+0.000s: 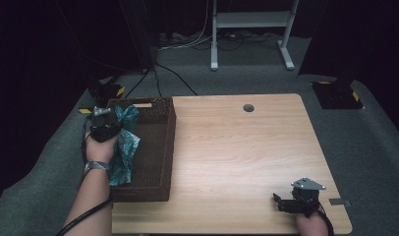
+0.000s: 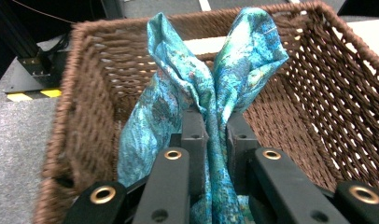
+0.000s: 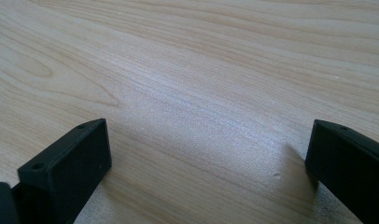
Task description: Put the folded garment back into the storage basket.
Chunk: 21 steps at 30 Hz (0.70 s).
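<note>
A teal patterned cloth [image 1: 124, 147] hangs from my left gripper [image 1: 105, 129] over the left side of a brown wicker basket [image 1: 160, 147]. In the left gripper view the jaws are shut on the cloth [image 2: 197, 88], which bunches up between them, with the basket's woven walls [image 2: 318, 93] all around. My left gripper [image 2: 216, 126] points into the basket. My right gripper [image 1: 286, 202] rests low at the table's near right corner, jaws wide apart. In the right gripper view its fingers [image 3: 71, 163] frame bare wood with nothing between them.
The light wooden table [image 1: 246, 147] has a small round grommet [image 1: 248, 107] near its far edge. Grey carpet surrounds the table. A white desk frame [image 1: 251, 29] and cables lie on the floor beyond. Black stands sit at far left and far right.
</note>
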Each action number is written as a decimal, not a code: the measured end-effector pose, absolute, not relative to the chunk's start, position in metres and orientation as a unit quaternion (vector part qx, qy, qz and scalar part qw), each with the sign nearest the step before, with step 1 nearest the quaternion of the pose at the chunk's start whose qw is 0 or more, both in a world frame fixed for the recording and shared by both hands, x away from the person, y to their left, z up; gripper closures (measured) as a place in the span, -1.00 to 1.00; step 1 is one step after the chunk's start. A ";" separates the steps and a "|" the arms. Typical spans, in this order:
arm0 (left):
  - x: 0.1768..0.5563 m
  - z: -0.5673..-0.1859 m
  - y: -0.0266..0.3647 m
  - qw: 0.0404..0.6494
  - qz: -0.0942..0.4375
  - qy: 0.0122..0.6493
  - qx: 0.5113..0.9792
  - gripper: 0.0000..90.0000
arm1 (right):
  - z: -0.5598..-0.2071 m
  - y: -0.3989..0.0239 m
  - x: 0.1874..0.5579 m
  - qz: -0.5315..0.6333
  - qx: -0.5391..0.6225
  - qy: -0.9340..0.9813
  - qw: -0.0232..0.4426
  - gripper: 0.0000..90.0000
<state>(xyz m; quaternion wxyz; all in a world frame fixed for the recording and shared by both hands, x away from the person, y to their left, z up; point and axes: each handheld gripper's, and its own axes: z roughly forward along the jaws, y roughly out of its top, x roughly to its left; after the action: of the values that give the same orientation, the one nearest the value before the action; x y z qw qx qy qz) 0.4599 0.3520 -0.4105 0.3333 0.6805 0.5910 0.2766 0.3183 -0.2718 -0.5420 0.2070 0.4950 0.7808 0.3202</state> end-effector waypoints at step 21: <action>0.487 -0.431 0.293 0.269 0.249 0.575 0.731 0.77 | -0.542 -0.271 0.318 0.321 0.491 0.783 0.205 -1.00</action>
<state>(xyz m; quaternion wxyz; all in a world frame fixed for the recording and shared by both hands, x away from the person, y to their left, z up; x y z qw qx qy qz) 0.4867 0.2934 -0.4307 0.2689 0.7313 0.5754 0.2488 0.3183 -0.2714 -0.5420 0.2053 0.4912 0.7831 0.3215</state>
